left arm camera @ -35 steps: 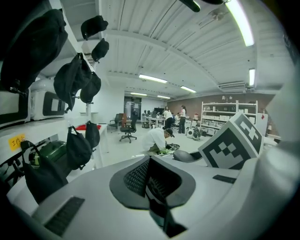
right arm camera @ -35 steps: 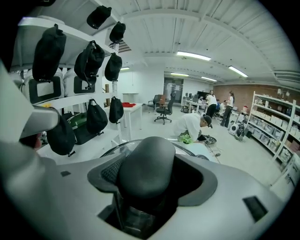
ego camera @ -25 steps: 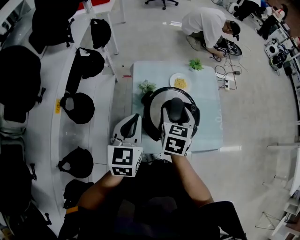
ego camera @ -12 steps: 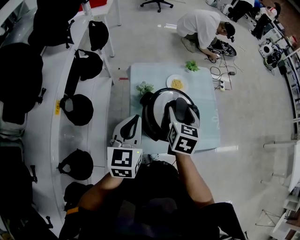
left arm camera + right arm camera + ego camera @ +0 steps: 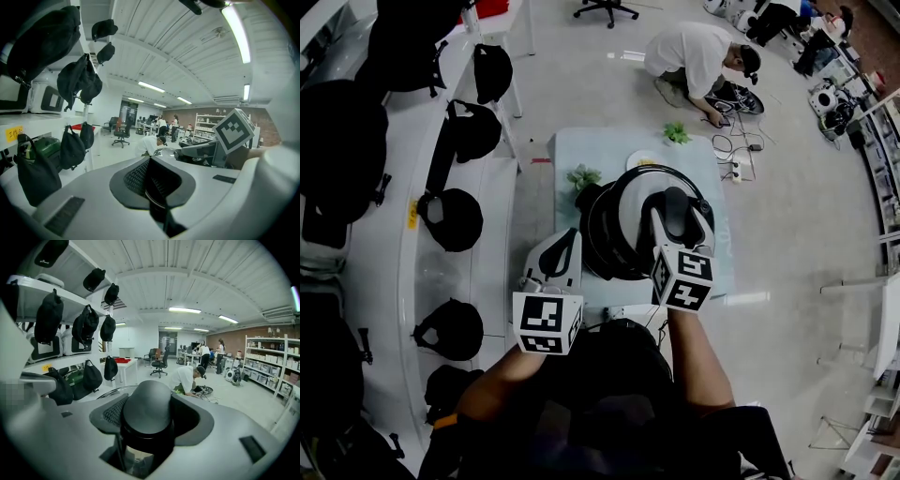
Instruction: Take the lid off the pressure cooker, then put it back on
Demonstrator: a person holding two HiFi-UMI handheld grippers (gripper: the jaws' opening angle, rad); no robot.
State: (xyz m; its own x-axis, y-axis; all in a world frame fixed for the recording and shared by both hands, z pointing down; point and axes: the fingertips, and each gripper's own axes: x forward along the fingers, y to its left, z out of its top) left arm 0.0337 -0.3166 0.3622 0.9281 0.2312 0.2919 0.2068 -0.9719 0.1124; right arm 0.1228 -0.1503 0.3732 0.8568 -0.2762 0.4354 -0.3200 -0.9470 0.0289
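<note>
The right gripper (image 5: 675,214), clamped on the lid knob (image 5: 146,411), had lifted the lid (image 5: 630,208) above the pressure cooker (image 5: 598,247). The left gripper (image 5: 569,242), closed and empty, waited beside it.

Clock centred on the pressure cooker (image 5: 609,239), head view, 12 o'clock away from the wearer. The cooker stands on the table (image 5: 567,150). The lid (image 5: 642,192) lies over it, offset toward 2 o'clock. The knob (image 5: 675,202) is between the right gripper (image 5: 678,212) jaws. Left gripper (image 5: 560,262) at 8 o'clock, beside the cooker. Near plant (image 5: 584,176) at 11 o'clock, far plant (image 5: 677,133) at 1 o'clock, plate (image 5: 637,159) between them. Bags (image 5: 455,217) at 9 o'clock. Crouching person (image 5: 694,52) at 1 o'clock, beyond the table.
</note>
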